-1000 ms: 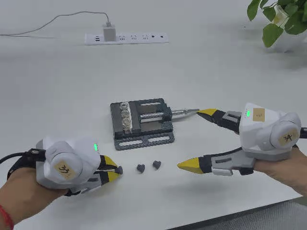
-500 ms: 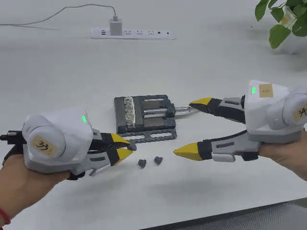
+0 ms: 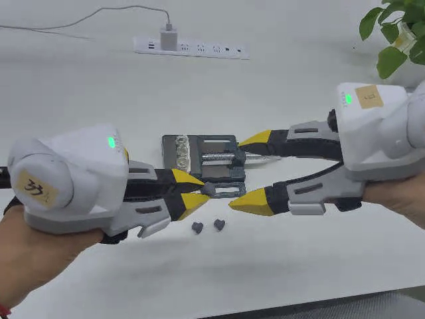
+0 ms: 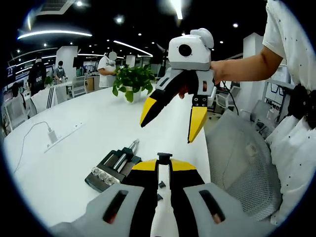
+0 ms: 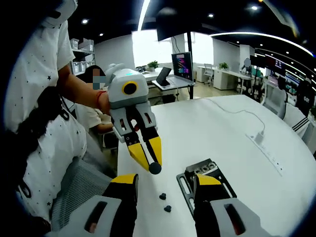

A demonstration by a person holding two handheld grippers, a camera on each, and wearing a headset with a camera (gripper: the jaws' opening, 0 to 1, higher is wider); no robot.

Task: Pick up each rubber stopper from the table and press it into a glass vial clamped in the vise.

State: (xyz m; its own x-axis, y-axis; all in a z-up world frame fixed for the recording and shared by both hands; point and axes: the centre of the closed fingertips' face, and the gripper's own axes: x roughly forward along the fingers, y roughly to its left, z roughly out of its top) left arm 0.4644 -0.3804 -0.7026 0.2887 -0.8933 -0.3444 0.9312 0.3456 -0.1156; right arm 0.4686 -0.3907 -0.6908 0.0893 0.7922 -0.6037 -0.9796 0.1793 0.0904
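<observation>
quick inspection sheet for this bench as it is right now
surface: white table, smooth
job's things: vise clamping a row of glass vials; two rubber stoppers loose in front of it
clutter: potted plant at the far right
grippers: left gripper shut on a stopper; right gripper open, empty
cables: power strip with charger and cable
surroundings: open office, mesh chair, people at the back
</observation>
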